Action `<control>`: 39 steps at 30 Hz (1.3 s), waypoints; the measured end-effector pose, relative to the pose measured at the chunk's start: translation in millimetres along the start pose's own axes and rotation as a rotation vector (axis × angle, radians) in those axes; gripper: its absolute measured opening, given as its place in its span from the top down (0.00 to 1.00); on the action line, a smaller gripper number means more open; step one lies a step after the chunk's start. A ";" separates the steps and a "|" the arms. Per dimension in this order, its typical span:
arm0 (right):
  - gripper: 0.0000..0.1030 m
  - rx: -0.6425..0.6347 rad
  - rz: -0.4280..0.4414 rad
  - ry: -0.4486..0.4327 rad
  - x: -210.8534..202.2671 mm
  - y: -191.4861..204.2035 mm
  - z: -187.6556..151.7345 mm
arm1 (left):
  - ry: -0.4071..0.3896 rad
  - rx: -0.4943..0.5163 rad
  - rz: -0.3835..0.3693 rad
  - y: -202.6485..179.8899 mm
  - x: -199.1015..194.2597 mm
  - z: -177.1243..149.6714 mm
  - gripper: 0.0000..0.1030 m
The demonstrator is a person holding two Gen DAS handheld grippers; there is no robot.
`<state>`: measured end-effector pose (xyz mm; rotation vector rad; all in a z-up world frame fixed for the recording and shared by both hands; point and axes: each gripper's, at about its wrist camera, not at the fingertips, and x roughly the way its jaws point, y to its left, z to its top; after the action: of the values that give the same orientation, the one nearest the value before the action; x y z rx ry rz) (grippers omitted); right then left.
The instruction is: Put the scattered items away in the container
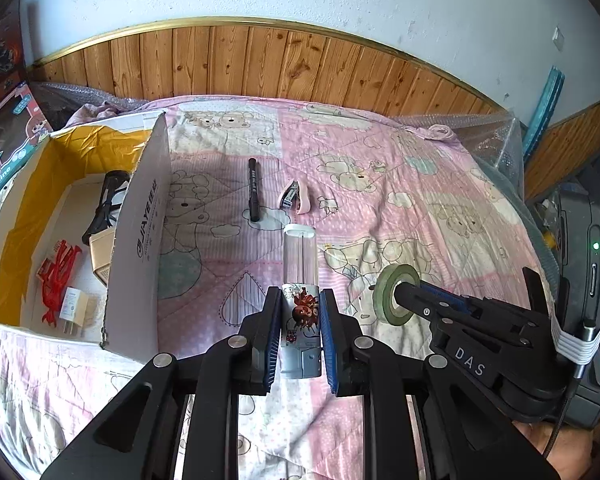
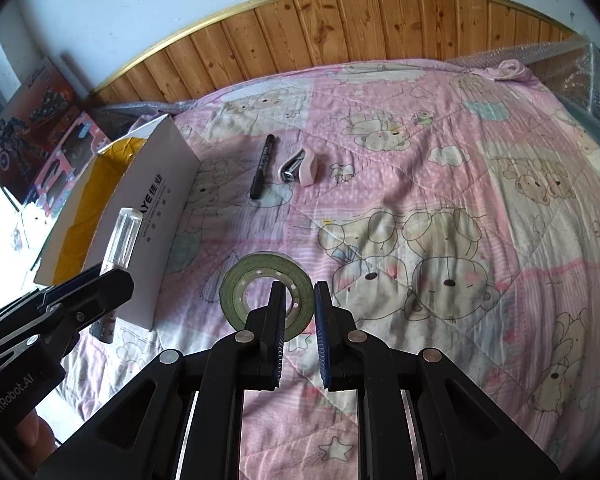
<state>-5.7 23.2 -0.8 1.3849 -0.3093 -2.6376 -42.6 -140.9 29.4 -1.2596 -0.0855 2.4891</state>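
While the left gripper point(image 1: 300, 336) looks forward from its wrist camera, its blue-padded jaws are closed against the printed lower part of a clear spray bottle point(image 1: 300, 280), which points away with its white cap at the far end. To the left stands an open cardboard box point(image 1: 140, 240) with yellow inner flaps; inside lie a red clip-like item point(image 1: 58, 276), a white plug adapter point(image 1: 72, 310), a tan block point(image 1: 102, 256) and a dark item point(image 1: 108, 200). Farther off on the pink cartoon bedspread point(image 1: 400, 200) lie a black marker point(image 1: 253, 189) and, just right of it, a pink stapler point(image 1: 296, 198). At right, the right gripper point(image 1: 400, 294) reaches into a green tape roll point(image 1: 394, 294), one finger through its hole.

From the right wrist camera, the right gripper point(image 2: 298, 316) is nearly closed, its jaws straddling the near wall of the green tape roll point(image 2: 236, 292), left finger inside the ring and right finger outside; whether the pads already press it I cannot tell. The roll is tilted up toward the camera. The marker point(image 2: 263, 166) and stapler point(image 2: 300, 168) lie far, side by side. At left the left gripper point(image 2: 112, 284) holds the clear bottle point(image 2: 122, 240) in front of the box point(image 2: 156, 216).
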 end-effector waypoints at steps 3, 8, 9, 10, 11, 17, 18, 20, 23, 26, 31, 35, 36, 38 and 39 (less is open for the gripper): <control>0.86 -0.009 0.003 -0.004 -5.4 8.5 -5.4 | -0.014 -0.001 -0.005 1.5 -8.8 -2.0 0.81; 0.86 -0.025 0.010 -0.011 -14.7 21.4 -13.7 | -0.036 -0.010 -0.015 5.3 -23.4 -6.1 0.81; 0.86 -0.028 0.012 -0.011 -16.3 24.2 -15.1 | -0.041 -0.012 -0.015 6.4 -26.2 -6.8 0.81; 0.86 -0.030 0.015 -0.012 -18.2 26.6 -16.4 | -0.047 -0.014 -0.014 7.6 -29.4 -7.6 0.81; 0.86 -0.032 0.017 -0.014 -20.3 29.1 -17.6 | -0.052 -0.019 -0.017 9.1 -32.8 -8.5 0.81; 0.86 -0.053 0.025 -0.025 -31.7 46.2 -24.7 | -0.085 -0.042 -0.026 20.7 -52.4 -14.5 0.81; 0.86 -0.058 0.028 -0.027 -33.4 49.9 -25.8 | -0.090 -0.045 -0.027 22.6 -55.7 -15.7 0.81; 0.86 -0.066 0.035 -0.031 -36.7 58.0 -27.9 | -0.099 -0.053 -0.028 27.1 -60.7 -18.0 0.81; 0.86 -0.085 0.046 -0.034 -40.7 71.7 -30.6 | -0.108 -0.066 -0.033 35.6 -68.1 -22.1 0.81; 0.86 -0.104 0.058 -0.034 -43.3 84.6 -33.2 | -0.119 -0.083 -0.034 44.5 -74.8 -26.4 0.81; 0.86 -0.130 0.080 -0.033 -43.0 104.3 -35.4 | -0.128 -0.116 -0.034 63.6 -84.3 -34.4 0.81; 0.86 -0.153 0.097 -0.029 -40.8 119.5 -36.4 | -0.139 -0.145 -0.027 79.9 -91.9 -37.1 0.81; 0.86 -0.158 0.101 -0.028 -40.1 123.2 -36.1 | -0.143 -0.151 -0.023 83.8 -93.8 -37.0 0.81; 0.86 -0.169 0.109 -0.026 -38.7 130.8 -35.2 | -0.149 -0.166 -0.017 91.4 -97.2 -37.0 0.81; 0.86 -0.176 0.113 -0.025 -37.8 134.7 -34.5 | -0.153 -0.171 -0.013 94.9 -98.7 -36.3 0.81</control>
<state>48.7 -102.7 43.6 1.2427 -0.1489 -2.5243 13.3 -266.5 63.7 -1.1245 -0.3504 2.6100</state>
